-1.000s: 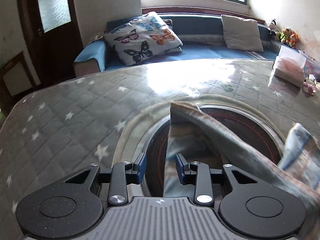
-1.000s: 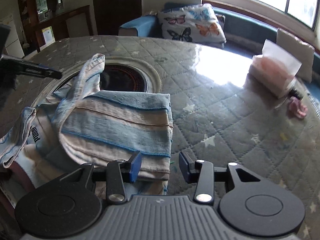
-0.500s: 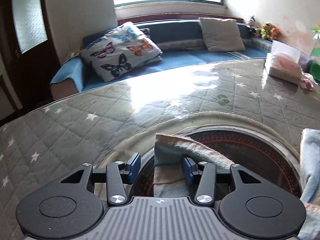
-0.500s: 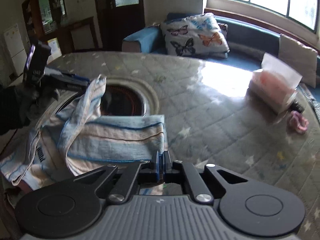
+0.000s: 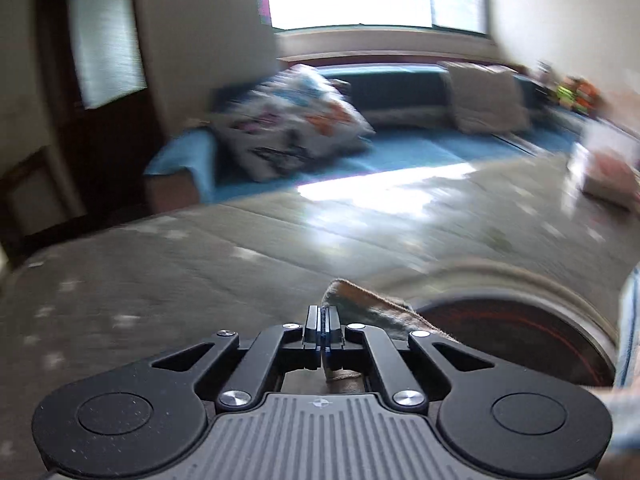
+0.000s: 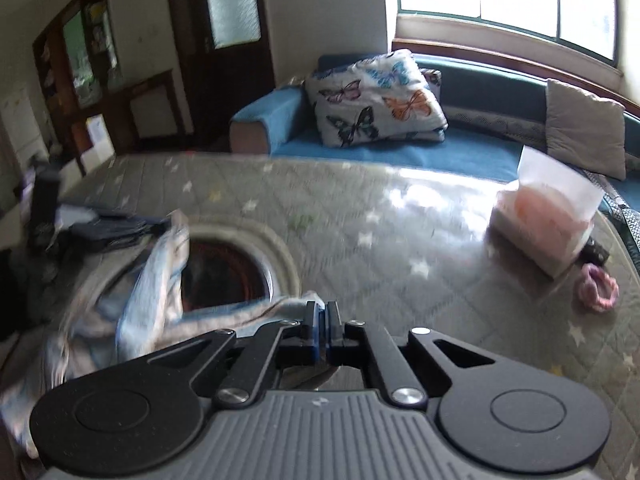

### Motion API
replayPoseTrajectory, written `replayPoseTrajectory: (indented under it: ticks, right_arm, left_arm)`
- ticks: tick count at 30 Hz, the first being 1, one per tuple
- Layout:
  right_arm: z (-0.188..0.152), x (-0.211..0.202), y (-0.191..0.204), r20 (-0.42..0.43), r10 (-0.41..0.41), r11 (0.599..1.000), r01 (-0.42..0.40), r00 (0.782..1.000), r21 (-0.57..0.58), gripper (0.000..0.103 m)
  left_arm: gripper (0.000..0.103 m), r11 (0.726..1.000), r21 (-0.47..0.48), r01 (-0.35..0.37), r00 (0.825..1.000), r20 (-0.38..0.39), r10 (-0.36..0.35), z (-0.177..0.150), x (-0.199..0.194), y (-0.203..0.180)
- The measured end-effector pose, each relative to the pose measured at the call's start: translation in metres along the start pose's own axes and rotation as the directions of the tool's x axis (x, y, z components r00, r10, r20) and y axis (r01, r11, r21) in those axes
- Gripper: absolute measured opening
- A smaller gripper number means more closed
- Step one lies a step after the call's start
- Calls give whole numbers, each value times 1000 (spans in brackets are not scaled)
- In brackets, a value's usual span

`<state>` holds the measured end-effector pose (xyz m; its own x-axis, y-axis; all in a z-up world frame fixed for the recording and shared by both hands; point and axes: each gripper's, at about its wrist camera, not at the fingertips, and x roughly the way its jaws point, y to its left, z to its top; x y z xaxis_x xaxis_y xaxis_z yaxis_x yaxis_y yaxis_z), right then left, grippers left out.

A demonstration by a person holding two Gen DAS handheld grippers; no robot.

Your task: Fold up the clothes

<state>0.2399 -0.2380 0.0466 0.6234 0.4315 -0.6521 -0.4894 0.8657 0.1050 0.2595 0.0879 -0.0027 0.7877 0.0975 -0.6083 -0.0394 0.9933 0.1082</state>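
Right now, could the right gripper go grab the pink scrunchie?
Probably not yet. The right gripper is shut on the striped garment. The table toward the pink scrunchie looks bare.

no text or label is sharp enough to read.
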Motion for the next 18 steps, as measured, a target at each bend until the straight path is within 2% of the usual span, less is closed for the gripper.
replayPoseTrajectory:
  ticks: [4,7,13,16,18]
  right_arm:
    - [18,12,-6,69,-24,998,21,997,52,7]
    - [27,24,-11,101,-48,996,41,994,75,10]
    - [17,52,-13,-12,-75,996,75,997,45,11]
    - [7,69,-11,-98,-96,995,96,991,-3,11]
    - [3,74,-10,-126,-81,997,80,989,-13,11]
  left_arm:
    - [2,985,-85,-149,989,10,150,11,-8,38]
    - [2,968,-124,-219,976,-24,217,12,-3,62]
    - [2,951,-180,-252,964,-129,232,-2,16,84]
    - [2,958,-156,-242,967,-124,224,-6,18,81]
    - [2,961,-151,-231,970,-111,216,-6,15,79]
